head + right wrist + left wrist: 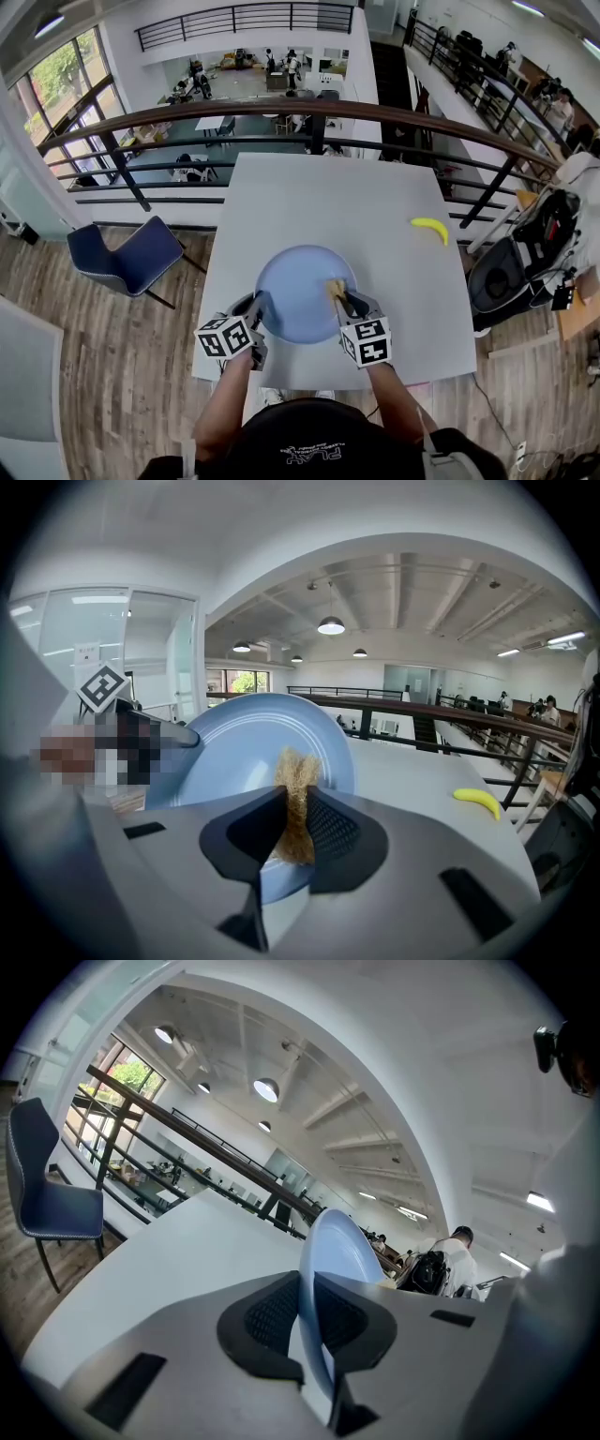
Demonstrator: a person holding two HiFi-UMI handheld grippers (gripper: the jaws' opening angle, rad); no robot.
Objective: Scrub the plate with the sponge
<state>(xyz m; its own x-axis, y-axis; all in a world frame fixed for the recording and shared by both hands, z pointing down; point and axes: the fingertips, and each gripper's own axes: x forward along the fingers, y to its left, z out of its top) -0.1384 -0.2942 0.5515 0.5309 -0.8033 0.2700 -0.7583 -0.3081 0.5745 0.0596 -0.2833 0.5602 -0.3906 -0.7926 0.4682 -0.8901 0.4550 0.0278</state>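
Observation:
A pale blue plate [298, 292] lies on the white table [328, 202] in front of me. My left gripper [260, 309] is shut on the plate's near left rim; in the left gripper view the plate [333, 1241] stands edge-on between the pads. My right gripper [339, 298] is shut on a tan fibrous sponge [335, 287], which rests over the plate's right side. In the right gripper view the sponge [296, 803] sticks up between the jaws, with the plate [253, 747] behind it.
A yellow banana [431, 228] lies on the table's right part, also seen in the right gripper view as the banana [478, 802]. A blue chair [127, 255] stands left of the table. A railing [309, 112] runs behind the table's far edge. Bags and a stroller [525, 258] sit right.

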